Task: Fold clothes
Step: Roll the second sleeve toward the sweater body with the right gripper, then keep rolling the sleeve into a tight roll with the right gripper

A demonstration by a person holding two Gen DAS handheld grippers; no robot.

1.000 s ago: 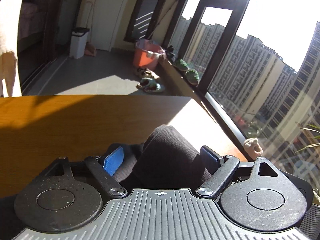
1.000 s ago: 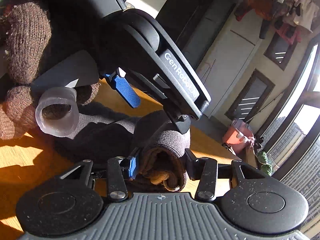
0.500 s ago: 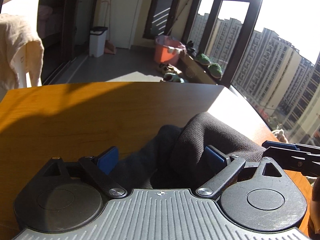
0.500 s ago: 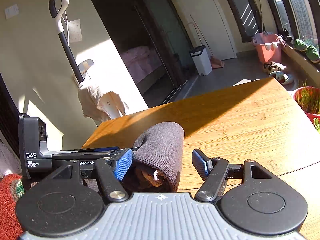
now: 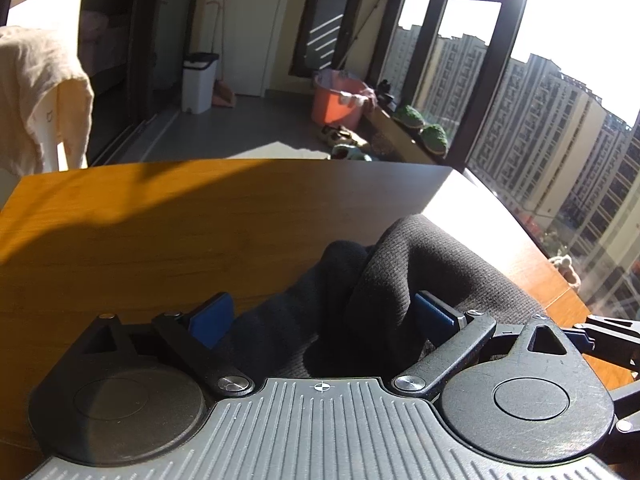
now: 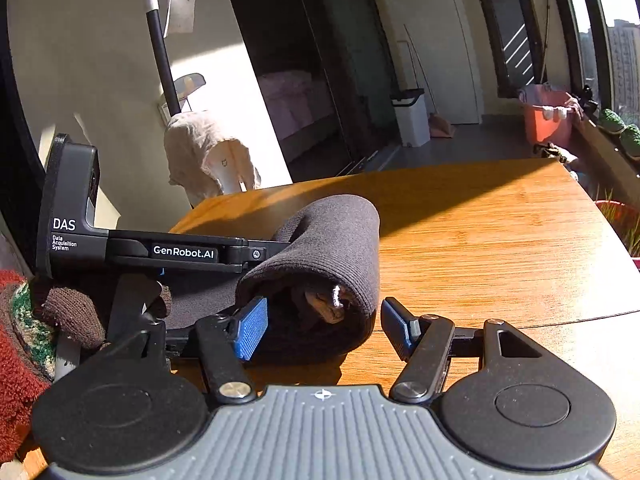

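Lying rolled on the wooden table (image 6: 480, 240), the single dark knitted garment (image 6: 332, 248) now rests between the spread blue pads of the right gripper (image 6: 324, 326), which were nearer the roll half a second ago; the left pad (image 6: 250, 328) sits just beside the roll's open end, the right pad (image 6: 394, 328) stands apart from it, so this claw is released. A second ago the same claw was clenched on the roll, up off the table. The right gripper lies low and level, pointing along the tabletop. The left gripper (image 5: 322, 322) also lies level and has turned little since half a second ago; its two blue pads are wide apart with the garment's humped fold (image 5: 400, 280) bulging between them, the right pad (image 5: 434, 316) against the cloth, the left pad (image 5: 212, 320) clear of it, so it too is released. In the right wrist view the left gripper's black body crosses from the left, held by one hand in a brown knitted glove (image 6: 76, 312). Farther off: one white bin (image 5: 199, 82), one orange tub (image 5: 340, 98), one pale cloth draped over a chair (image 6: 208, 152).
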